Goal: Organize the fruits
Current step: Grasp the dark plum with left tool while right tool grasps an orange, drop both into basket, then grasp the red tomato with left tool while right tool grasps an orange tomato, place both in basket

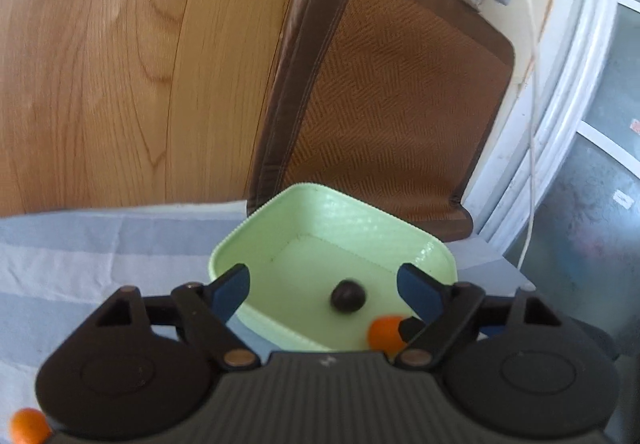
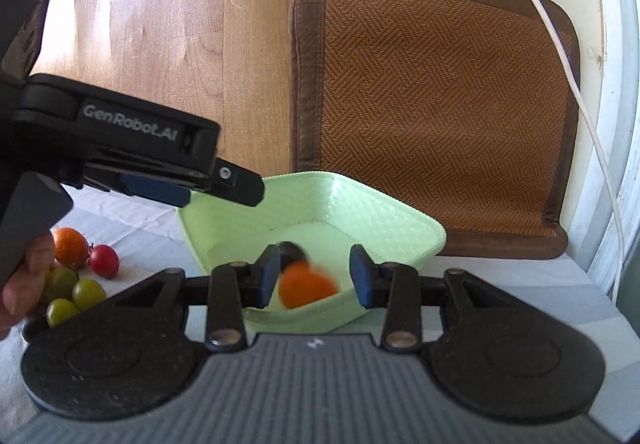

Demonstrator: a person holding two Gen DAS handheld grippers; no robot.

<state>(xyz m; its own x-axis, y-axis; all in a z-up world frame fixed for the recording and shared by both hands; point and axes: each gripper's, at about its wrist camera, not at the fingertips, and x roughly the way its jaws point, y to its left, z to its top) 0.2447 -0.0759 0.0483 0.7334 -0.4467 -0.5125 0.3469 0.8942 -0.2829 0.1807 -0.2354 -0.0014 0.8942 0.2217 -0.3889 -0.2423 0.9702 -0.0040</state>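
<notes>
A: Striped grey-and-white cloth covers the tabletop. Far to the left of the right claw lies the loose fruit: an orange tomato, a red cherry tomato beside it, and green grapes below them, next to the hand holding the other tool

B: And the left claw?

A: Spread wide with nothing between its blue pads. From the right wrist view it reaches in from the left, its tip over the near-left rim of the pale green bowl

B: What is inside the bowl?

A: A dark round fruit sits on the bowl floor, straight ahead between the left claw's fingers. An orange fruit lies in the near corner, blurred, just in front of the dark one

B: Is the right claw pinching it?

A: No, its jaws stand apart, with the orange fruit in the gap between them, nearer the left pad; I cannot tell if it touches

B: Further right?

A: Beyond the bowl a brown woven mat leans against the wall, and a white cable hangs down across the mat's right side
</notes>
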